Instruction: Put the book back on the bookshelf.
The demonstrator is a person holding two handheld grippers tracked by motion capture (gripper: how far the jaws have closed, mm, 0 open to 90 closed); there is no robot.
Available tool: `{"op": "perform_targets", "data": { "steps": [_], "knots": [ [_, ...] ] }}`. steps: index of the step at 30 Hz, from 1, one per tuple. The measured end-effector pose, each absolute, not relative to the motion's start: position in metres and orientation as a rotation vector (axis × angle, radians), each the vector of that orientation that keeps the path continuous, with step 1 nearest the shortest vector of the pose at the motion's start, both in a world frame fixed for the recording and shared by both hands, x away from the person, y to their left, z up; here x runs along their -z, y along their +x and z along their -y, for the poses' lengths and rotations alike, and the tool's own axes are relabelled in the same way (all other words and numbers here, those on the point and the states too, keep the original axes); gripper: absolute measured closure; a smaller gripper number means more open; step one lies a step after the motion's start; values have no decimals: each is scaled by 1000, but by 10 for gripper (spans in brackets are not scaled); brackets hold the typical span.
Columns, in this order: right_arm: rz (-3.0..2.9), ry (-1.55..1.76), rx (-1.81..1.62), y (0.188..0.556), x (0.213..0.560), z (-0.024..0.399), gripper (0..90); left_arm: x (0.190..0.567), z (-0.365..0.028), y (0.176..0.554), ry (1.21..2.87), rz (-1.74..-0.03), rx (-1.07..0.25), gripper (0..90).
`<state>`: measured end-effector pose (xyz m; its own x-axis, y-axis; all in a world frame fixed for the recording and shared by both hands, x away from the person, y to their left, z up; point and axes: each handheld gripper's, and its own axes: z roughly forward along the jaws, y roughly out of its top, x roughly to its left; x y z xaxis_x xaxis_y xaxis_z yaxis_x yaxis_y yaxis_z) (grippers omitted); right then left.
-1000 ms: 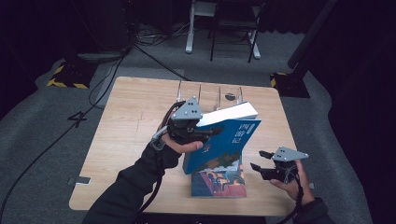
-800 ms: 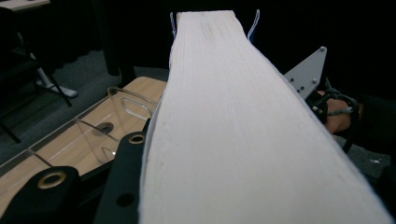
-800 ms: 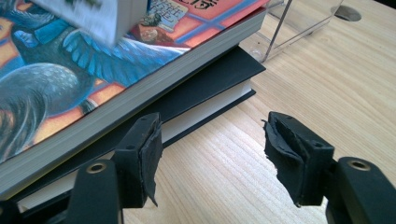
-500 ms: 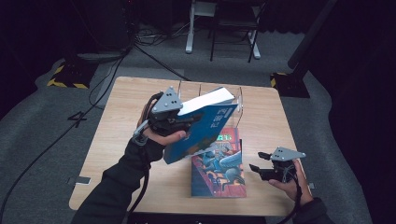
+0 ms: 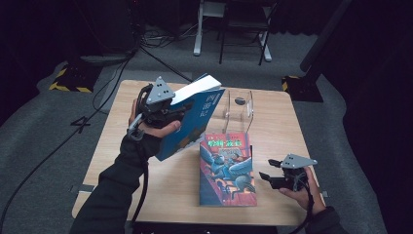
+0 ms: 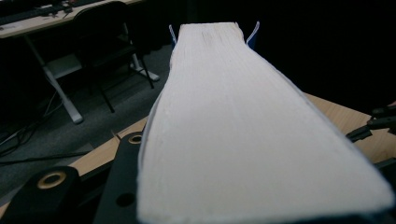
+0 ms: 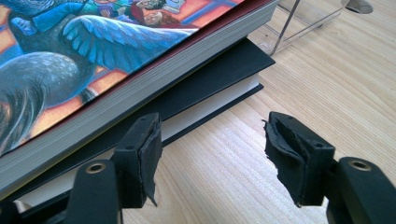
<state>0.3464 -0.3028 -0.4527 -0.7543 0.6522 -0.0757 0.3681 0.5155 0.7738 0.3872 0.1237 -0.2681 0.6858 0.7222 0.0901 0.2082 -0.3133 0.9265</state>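
Dark floor rings the wooden tabletop (image 5: pixel 160 185), above whose left half the blue book (image 5: pixel 192 122) hangs tilted, clamped at its page edge in the left gripper (image 5: pixel 163 105) fingers. It has swung left off the stack since a second ago — baring the illustrated book (image 5: pixel 228 168) atop a black one (image 7: pixel 219 74). Right gripper (image 5: pixel 272 179) waits beside them, fingers apart and empty — likely the clear stand (image 5: pixel 238 105) comes next.

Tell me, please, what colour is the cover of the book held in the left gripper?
Blue; the book in the left gripper shows best in the high view.
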Motion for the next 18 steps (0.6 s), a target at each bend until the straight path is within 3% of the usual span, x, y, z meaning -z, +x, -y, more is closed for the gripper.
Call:
{"op": "perform_targets", "data": {
  "steps": [18],
  "knots": [
    [-2416, 848, -1085, 345, 457, 302, 371, 268, -132, 419, 1813, -867, -621, 607]
  ]
}}
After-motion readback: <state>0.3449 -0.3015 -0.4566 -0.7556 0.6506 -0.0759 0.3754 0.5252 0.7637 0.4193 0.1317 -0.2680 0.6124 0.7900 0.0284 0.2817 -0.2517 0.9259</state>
